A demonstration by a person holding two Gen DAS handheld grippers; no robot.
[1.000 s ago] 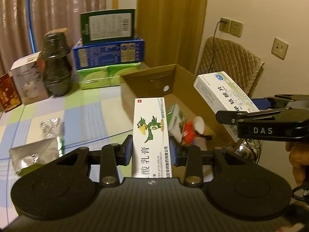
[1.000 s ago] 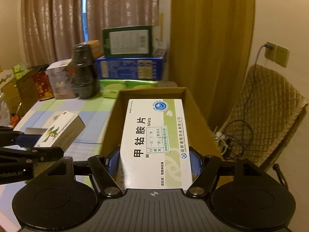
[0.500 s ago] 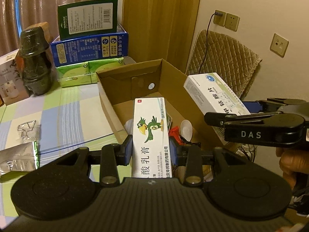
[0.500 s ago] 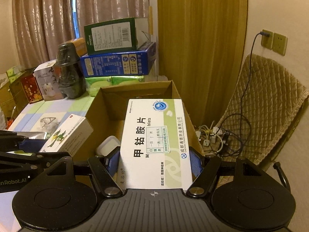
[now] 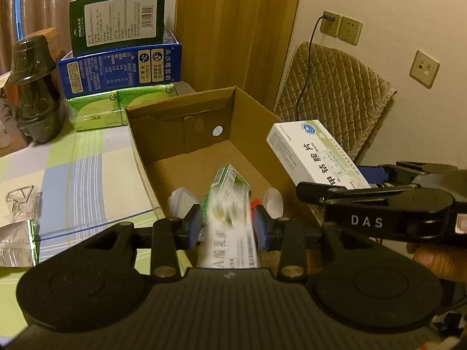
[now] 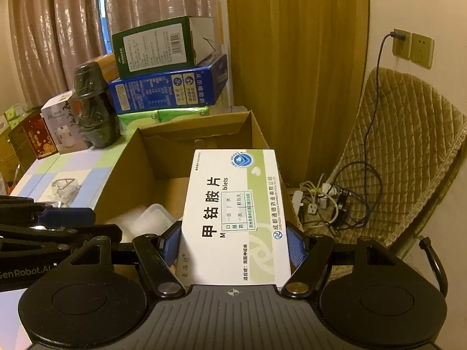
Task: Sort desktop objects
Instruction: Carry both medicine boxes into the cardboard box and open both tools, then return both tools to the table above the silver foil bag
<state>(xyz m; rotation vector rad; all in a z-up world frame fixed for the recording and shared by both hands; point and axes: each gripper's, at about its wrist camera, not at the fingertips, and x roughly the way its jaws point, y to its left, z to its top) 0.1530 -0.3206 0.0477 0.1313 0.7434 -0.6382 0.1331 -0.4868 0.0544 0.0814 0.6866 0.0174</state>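
The left gripper [image 5: 227, 227] is over the near end of an open carton [image 5: 181, 108]. A narrow ointment box [image 5: 230, 242] sits between its blue pads [image 5: 195, 227], but the box is smeared with blur: its print is only half legible, its near end is cut off behind the gripper body, and a sliver of gap seems to show at each pad, so whether the pads press on it cannot be read from the view. The jaws stand narrow.

The right gripper [image 6: 233, 245] is closed on a wider white tablet box [image 6: 236, 207], one blue pad at each long side; the box's near end is hidden by the gripper body. It hangs over the carton's right wall, near the near corner.

Inside the carton lie a green-and-white packet [image 5: 230, 180], a clear plastic tub [image 6: 151, 218], something white and round [image 5: 273, 204] and a red scrap [image 5: 254, 202], all partly covered by the gripper and hard to identify.

On the checked tablecloth [image 5: 87, 180] left of the carton, a foil pouch [image 5: 17, 242] is cut by the frame edge. Stacked boxes [image 5: 119, 67] stand at the far side. A hand [image 5: 437, 259] shows only partly under the right gripper.
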